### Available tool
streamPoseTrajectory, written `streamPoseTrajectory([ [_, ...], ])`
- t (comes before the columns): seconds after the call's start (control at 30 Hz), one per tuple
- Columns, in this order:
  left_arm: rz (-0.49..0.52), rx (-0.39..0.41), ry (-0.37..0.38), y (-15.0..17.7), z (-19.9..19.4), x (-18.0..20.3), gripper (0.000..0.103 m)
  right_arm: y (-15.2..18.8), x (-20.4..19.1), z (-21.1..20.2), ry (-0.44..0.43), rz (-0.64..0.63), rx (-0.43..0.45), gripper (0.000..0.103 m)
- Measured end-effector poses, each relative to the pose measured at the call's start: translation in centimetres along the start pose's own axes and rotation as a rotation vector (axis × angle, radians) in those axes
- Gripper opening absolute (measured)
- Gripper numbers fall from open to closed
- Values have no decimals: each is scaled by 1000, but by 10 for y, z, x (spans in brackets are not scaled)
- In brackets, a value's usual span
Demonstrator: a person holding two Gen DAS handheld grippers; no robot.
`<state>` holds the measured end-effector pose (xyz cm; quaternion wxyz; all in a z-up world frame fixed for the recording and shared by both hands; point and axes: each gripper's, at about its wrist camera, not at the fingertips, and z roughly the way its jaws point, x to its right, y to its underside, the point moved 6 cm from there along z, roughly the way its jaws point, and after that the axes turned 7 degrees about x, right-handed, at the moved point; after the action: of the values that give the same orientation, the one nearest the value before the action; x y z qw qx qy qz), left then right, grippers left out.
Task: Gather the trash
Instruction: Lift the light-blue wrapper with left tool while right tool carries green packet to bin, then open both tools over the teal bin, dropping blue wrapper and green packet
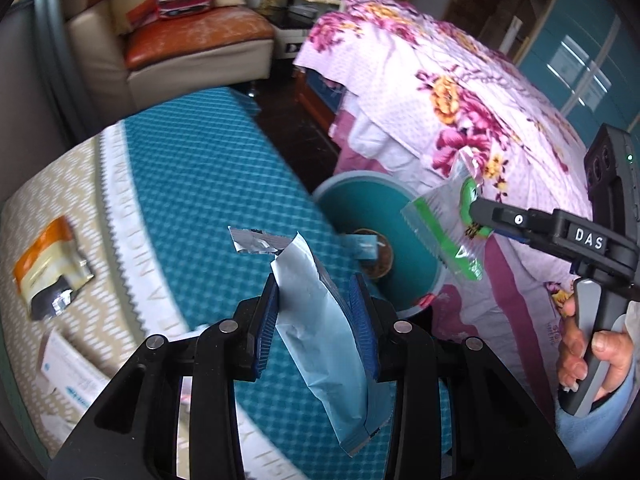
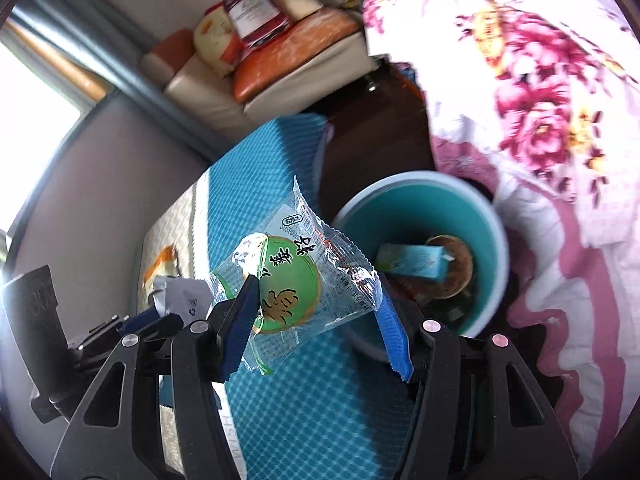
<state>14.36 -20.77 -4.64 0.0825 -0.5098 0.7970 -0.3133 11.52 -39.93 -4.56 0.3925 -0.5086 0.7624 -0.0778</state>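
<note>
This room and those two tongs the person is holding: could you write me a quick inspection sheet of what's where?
Surface: teal and beige mat, patterned, with lettering along a white band.
Job's things: pale blue wrapper gripped in the left tongs; clear green-printed wrapper gripped in the right tongs; teal bin beside the mat, a blue carton already inside.
Clutter: orange and cream packet and a white box lying on the mat.
Grippers: both tongs closed on their wrappers; a hand holds the right handle.
Cables: nothing seen.
Surroundings: floral bedspread, armchair with packets on it, dark floor.
</note>
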Motion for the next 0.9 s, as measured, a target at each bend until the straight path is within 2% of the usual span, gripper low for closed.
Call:
streamPoseTrajectory([
  [0.23,3,-28,18,-11,35,32,37,-13,40,-9,35,57,28,55],
  [0.63,2,-58,33,-20,74,53,38,-20,82,-4,81,99,28,55],
  [0.7,7,-60,34,-21,78,57,43,-20,85,-3,87,102,27,55],
  [0.8,9,-52,32,-22,82,59,63,-21,90,-2,98,107,23,55],
  [0.83,6,-46,27,-22,83,59,73,-21,92,-1,102,108,20,55],
  [0.87,4,-41,25,-23,83,58,79,-21,92,0,103,109,19,55],
  [0.9,0,-36,23,-23,84,57,81,-21,93,0,106,109,17,55],
])
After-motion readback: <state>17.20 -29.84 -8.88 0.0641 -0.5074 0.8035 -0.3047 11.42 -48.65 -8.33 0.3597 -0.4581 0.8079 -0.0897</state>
